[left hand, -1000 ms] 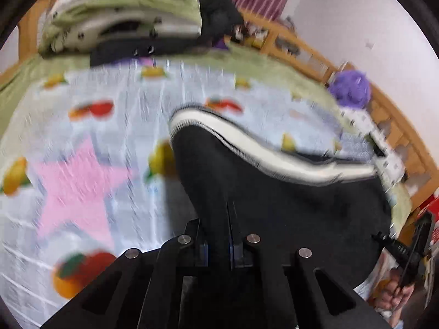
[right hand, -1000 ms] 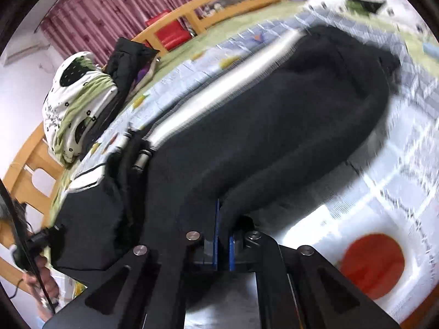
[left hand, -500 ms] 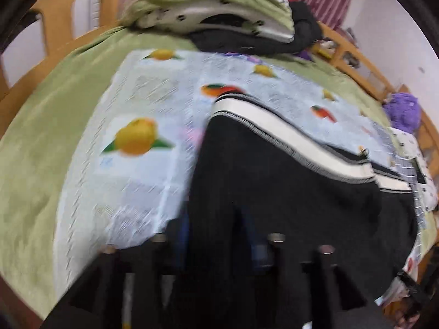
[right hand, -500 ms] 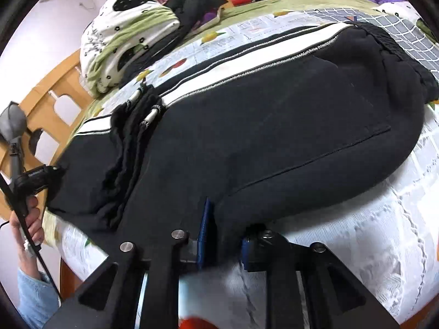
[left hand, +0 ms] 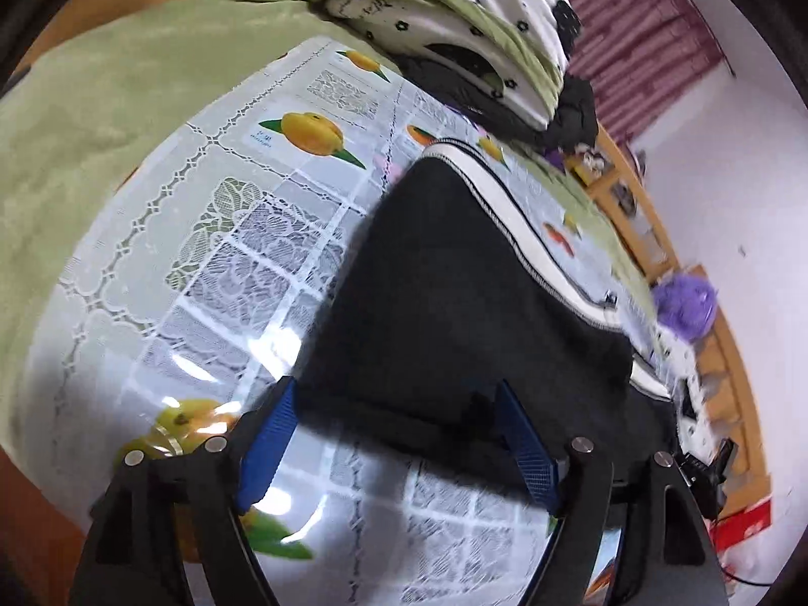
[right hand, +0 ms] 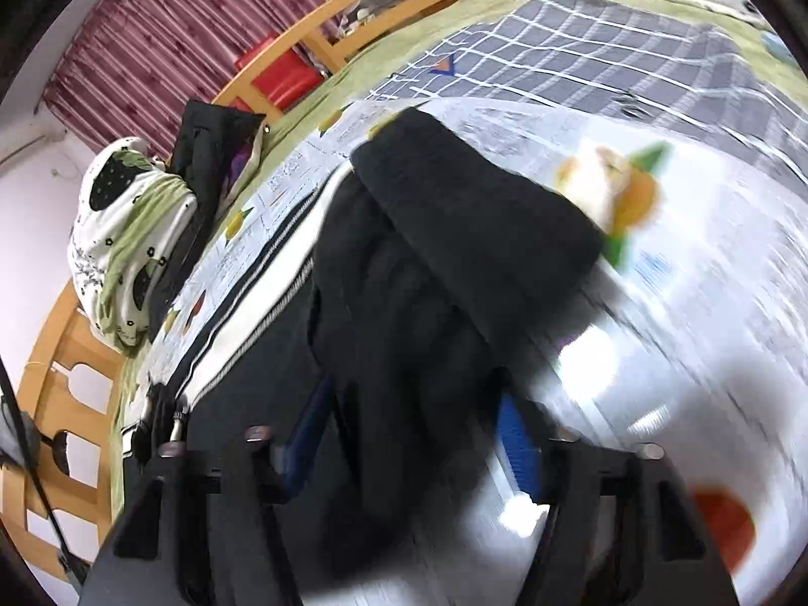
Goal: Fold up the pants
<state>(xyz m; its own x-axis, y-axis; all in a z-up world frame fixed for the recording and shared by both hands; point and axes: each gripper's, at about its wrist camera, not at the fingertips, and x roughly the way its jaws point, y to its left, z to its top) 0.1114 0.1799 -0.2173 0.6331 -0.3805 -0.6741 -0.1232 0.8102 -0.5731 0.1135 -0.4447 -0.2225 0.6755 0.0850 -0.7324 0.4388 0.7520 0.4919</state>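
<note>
Fruit-print sheet (left hand: 212, 272) covers the bed; black pants (left hand: 454, 303) lie folded on it. My left claw (left hand: 399, 434) is opening, empty. My right claw (right hand: 409, 429) is closing around soft, thick cloth; I grip stacked edges, since layers slide.

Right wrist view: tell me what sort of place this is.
Most likely a bedroom. A wooden bed frame borders a green bedspread, folded bedding is piled at one end, and maroon curtains hang behind.
</note>
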